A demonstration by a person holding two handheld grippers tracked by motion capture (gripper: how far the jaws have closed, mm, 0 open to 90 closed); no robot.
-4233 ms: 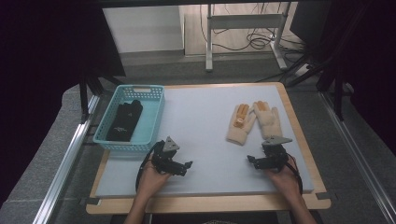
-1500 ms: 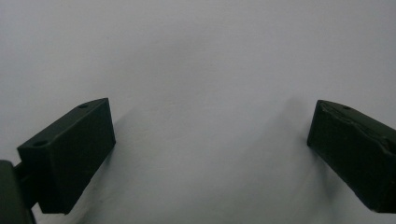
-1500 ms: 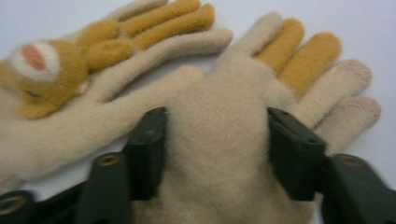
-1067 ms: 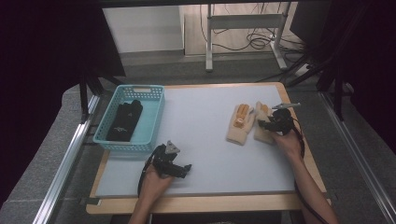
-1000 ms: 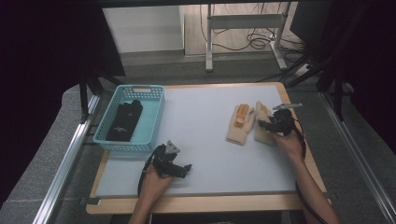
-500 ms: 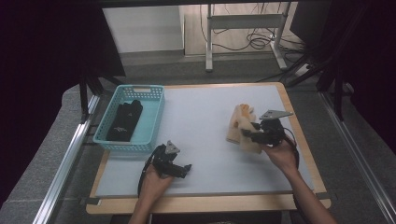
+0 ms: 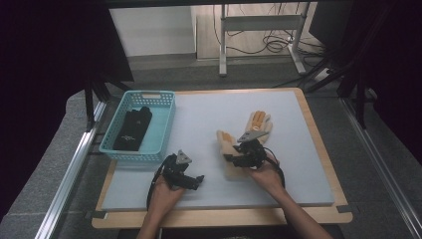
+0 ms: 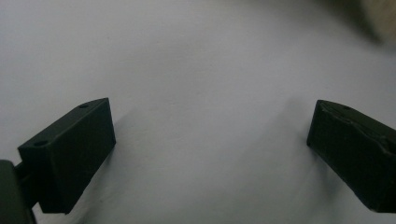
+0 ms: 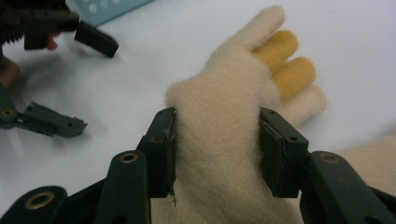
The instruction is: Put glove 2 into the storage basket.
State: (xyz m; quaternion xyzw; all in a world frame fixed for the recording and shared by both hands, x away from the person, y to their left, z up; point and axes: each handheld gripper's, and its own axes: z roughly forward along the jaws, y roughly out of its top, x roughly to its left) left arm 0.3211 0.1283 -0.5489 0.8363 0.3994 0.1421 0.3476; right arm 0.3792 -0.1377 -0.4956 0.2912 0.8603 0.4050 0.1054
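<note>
Evidently the right gripper (image 9: 217,149) pinched the cream glove (image 9: 233,112) across its palm near the table (image 7: 199,119) centre; the left gripper (image 8: 210,154) gaped idle at seven o'clock. Lifting slowly should keep the knit from slipping.

Left gripper (image 7: 195,180) rests wide open; right gripper (image 9: 217,149) clamped shut.

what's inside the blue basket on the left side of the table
Inside the blue basket lies one black glove-like item, stretched lengthwise along the bottom. Whether anything sits underneath it can't be seen, since it covers that part of the basket floor.
</note>
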